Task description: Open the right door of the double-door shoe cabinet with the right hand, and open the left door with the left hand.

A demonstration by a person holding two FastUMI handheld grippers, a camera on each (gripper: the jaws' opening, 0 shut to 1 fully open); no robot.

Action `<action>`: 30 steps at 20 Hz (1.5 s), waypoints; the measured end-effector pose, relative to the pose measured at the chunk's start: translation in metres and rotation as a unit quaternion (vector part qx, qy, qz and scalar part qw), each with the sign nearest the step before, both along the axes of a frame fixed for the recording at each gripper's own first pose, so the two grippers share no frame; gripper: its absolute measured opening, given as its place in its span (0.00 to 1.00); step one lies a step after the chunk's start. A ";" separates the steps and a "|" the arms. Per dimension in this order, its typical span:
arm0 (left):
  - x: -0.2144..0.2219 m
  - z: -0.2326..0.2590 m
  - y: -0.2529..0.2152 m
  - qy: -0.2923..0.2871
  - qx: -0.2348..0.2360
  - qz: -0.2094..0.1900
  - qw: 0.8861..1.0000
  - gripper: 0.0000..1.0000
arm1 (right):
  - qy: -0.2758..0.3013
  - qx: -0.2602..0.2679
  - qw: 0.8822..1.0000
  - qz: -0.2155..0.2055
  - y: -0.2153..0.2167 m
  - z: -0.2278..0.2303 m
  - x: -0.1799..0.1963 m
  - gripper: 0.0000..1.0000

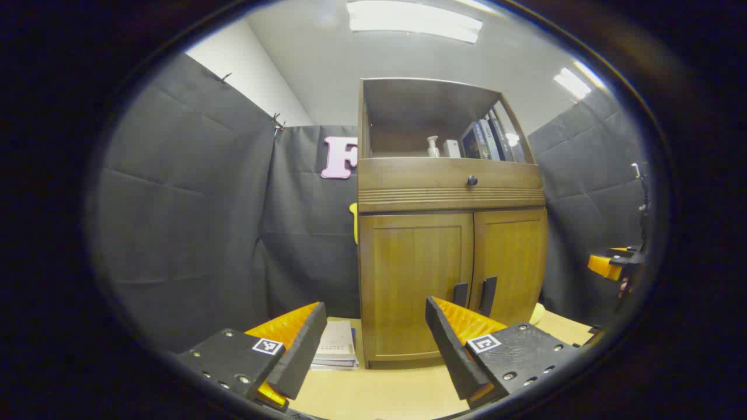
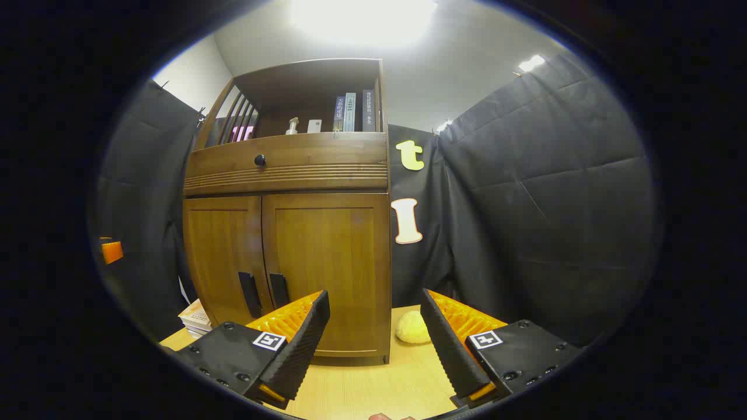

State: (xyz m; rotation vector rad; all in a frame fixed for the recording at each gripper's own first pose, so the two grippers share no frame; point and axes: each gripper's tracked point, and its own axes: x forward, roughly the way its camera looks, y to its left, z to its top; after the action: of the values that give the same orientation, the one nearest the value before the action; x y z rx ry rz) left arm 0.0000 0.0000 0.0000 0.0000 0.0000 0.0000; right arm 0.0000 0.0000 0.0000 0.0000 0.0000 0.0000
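Left gripper (image 1: 373,332): its 2 fingers stand wide apart and hold nothing; it hovers over the table, in front of the cabinet.
Right gripper (image 2: 373,326): its fingers are also spread apart and empty; in the left gripper view it appears far at the right edge (image 1: 613,265).
Shoe cabinet (image 1: 449,256): a brown wooden cabinet that stands on the light wooden table (image 1: 379,391), against the black cloth wall.
Left door (image 1: 415,280): closed, with a dark vertical handle (image 1: 460,294) near the middle seam.
Right door (image 2: 324,262): closed, its dark handle (image 2: 279,290) is just beside the handle of the other door.
Drawer (image 2: 286,158): above the doors, shut, with 1 round dark knob (image 2: 259,160).
Open shelf: holds a pump bottle (image 1: 432,146), a small white box and some books (image 2: 352,111).
Stack of booklets (image 1: 335,347): lies on the table beside the left side of the cabinet.
Yellow soft object (image 2: 413,328): lies on the table near the right side of the cabinet.
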 end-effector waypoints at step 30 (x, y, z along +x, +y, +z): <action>-0.017 -0.047 0.006 0.041 -0.011 0.017 0.999 1.00 | 0.024 0.002 0.998 0.060 0.059 0.004 0.040 0.94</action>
State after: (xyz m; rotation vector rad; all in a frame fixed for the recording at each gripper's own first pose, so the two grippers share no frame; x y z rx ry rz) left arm -0.0173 0.0064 -0.0466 -0.0215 0.0818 0.0345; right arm 0.0396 0.0592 0.0038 0.0037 0.0472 0.1206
